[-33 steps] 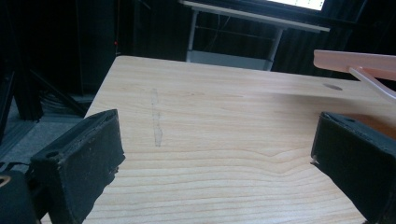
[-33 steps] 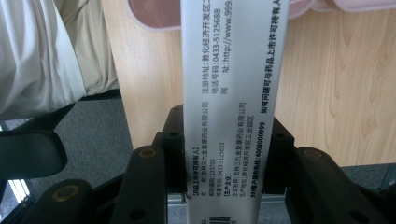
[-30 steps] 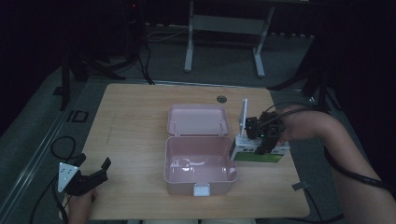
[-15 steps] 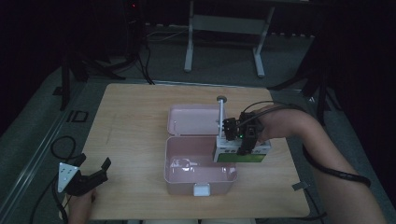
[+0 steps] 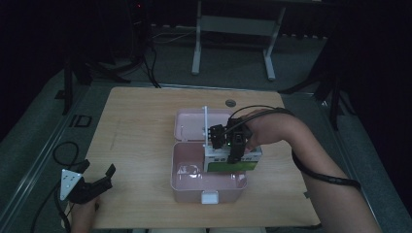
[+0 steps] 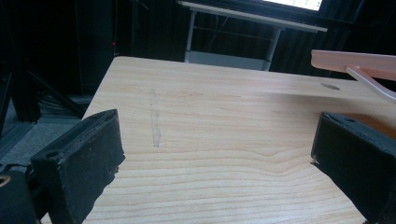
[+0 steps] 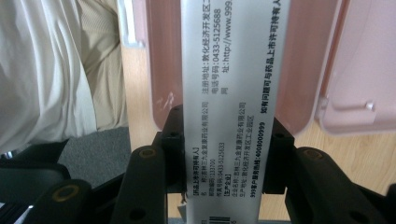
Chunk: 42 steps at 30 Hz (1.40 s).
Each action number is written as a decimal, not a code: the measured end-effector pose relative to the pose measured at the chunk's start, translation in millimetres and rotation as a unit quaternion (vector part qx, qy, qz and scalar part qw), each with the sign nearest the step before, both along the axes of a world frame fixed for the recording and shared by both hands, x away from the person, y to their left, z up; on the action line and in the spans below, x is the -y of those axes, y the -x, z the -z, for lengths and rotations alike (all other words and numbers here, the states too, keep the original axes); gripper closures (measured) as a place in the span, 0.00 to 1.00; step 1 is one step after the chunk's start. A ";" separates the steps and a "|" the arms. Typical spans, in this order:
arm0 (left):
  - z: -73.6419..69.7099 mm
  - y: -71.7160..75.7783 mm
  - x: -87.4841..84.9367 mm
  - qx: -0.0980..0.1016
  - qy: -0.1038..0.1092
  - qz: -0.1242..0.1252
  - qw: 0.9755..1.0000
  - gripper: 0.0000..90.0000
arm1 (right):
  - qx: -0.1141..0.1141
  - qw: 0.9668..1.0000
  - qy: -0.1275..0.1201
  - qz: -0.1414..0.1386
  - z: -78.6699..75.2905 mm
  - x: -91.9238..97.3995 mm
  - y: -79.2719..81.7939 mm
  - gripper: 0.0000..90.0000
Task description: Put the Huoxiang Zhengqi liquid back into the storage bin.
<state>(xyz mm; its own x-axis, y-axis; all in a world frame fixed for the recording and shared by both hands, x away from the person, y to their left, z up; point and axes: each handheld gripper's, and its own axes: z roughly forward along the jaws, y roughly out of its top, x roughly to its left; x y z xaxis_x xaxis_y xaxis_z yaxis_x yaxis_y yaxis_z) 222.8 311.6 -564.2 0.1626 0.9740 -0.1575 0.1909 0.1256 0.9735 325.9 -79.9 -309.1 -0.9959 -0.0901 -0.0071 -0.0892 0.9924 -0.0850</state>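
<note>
Clamped between the right gripper's (image 5: 228,145) black jaws is a white and green medicine carton (image 5: 232,160), its printed white side running straight up between them in the right gripper view (image 7: 236,93). Just below the gripper sits the open pink plastic box (image 5: 194,187), the carton over its right half; the box's lid (image 5: 189,125) lies flat behind the gripper. Beneath all this spreads the wooden table (image 5: 136,121). Well apart, at the table's near left corner, the left gripper (image 5: 97,180) hovers with jaws spread wide and nothing between them, bare tabletop (image 6: 210,140) ahead of it.
</note>
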 end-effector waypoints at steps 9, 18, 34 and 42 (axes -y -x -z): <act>0.1 0.1 -0.4 0.001 0.003 0.001 1.000 0.02 | -0.007 1.000 -0.002 -0.008 6.0 -24.6 0.5 0.69; 0.1 0.2 -0.4 0.001 0.003 0.001 1.000 0.02 | -0.014 1.000 -0.001 -0.010 19.9 -33.7 0.1 0.69; 0.0 -0.1 -0.3 -0.001 0.002 0.001 1.000 0.02 | -0.043 0.999 0.005 0.005 73.3 -26.9 -7.9 0.69; 0.1 -0.1 -0.5 0.000 0.003 0.001 1.000 0.02 | -0.053 0.999 -0.002 0.004 95.0 -24.8 -9.3 0.69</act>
<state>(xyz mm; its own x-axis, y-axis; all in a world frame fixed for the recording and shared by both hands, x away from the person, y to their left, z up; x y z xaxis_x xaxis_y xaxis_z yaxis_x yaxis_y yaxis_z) 222.9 312.0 -564.3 0.1651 0.9726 -0.1639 0.1910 0.1315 0.9727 335.1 -55.1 -404.1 -0.9919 -0.0815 0.0971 -0.0887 0.9934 -0.0724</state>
